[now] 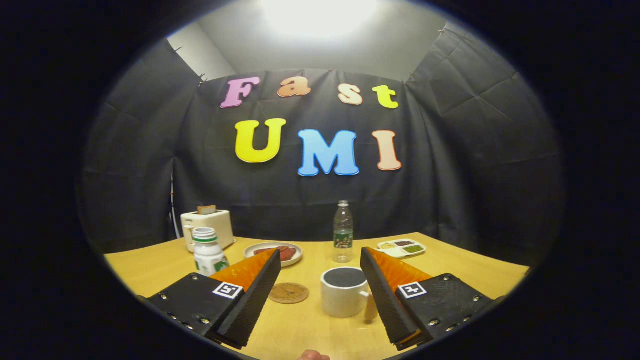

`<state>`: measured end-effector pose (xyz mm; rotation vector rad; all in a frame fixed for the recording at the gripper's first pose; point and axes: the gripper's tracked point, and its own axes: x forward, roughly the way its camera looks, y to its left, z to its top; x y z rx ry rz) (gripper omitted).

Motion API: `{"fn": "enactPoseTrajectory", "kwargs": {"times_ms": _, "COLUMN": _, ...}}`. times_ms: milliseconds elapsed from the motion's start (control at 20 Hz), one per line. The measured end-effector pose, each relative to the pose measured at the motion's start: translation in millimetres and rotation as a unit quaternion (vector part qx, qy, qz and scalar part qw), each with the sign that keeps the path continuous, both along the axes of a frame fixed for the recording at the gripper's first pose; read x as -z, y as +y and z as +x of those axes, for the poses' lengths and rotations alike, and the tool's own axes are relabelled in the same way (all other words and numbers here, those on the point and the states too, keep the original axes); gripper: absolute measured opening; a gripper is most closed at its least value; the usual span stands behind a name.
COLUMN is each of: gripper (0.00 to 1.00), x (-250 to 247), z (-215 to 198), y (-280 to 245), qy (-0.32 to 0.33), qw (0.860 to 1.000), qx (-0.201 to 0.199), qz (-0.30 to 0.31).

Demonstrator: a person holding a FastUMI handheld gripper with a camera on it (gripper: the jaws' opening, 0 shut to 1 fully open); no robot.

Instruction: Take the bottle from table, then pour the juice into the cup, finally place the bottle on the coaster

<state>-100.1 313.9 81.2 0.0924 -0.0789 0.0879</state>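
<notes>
My gripper (320,253) is open above the near part of the wooden table (465,270), with nothing held. A white cup (344,295) with a dark inside stands between the fingers, close to the right finger (387,295); its handle points toward that finger. A round brown coaster (288,293) lies flat just inside the left finger (252,300). A clear plastic bottle (343,232) with a green label stands upright beyond the cup, near the back wall. A white bottle (207,254) with a green-and-white label stands upright beyond the left finger.
A white toaster (207,226) with a slice of bread in it sits at the back left. Beside it is a plate (274,252) with reddish food. A small divided tray (402,247) lies at the back right. A fingertip of a person's hand (312,355) shows under the gripper.
</notes>
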Motion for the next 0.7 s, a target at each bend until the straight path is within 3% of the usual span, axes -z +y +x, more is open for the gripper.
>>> {"fn": "enactPoseTrajectory", "kwargs": {"times_ms": 200, "gripper": 0.97, "x": 5.8, "z": -7.2, "y": 49.8, "qy": -0.002, "qw": 1.000, "qx": -0.026, "qz": -0.010}}
{"fn": "enactPoseTrajectory", "kwargs": {"times_ms": 450, "gripper": 0.97, "x": 27.4, "z": -0.3, "y": 117.4, "qy": 0.006, "qw": 0.995, "qx": -0.099, "qz": -0.016}}
{"fn": "enactPoseTrajectory", "kwargs": {"times_ms": 700, "gripper": 0.97, "x": 44.0, "z": 23.1, "y": 140.4, "qy": 0.021, "qw": 0.992, "qx": -0.120, "qz": -0.033}}
